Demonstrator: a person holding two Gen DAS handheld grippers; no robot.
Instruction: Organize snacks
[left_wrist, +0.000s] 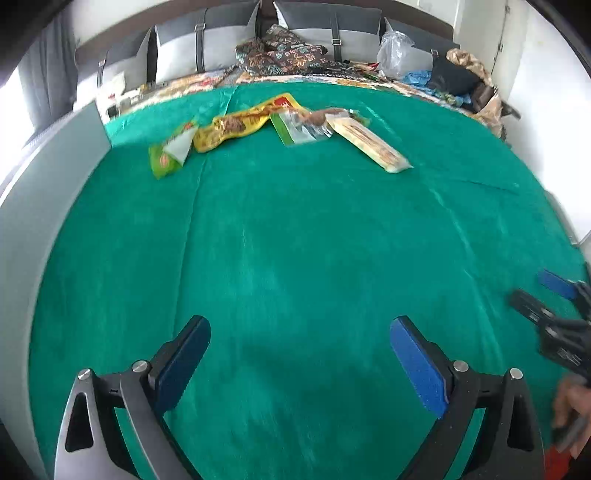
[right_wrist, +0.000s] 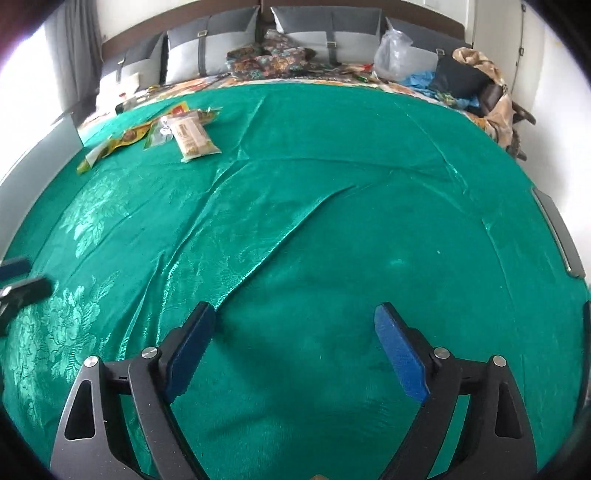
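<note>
Bed covered by a green cloth (left_wrist: 295, 240). Four snack packets lie in a loose row near the far left edge of the cloth: a green packet (left_wrist: 166, 158), a yellow packet (left_wrist: 236, 127), a clear packet with green trim (left_wrist: 299, 129) and a long pale bar packet (left_wrist: 373, 146), neighbours touching or overlapping. Left claw (left_wrist: 299, 354) and right claw (right_wrist: 295, 347) each hover over bare cloth near the front edge, jaws wide apart, nothing between them. Beyond the far edge: grey cushions (right_wrist: 210, 48), patterned fabric (left_wrist: 280, 51), one clear plastic bag (right_wrist: 391, 55).
</note>
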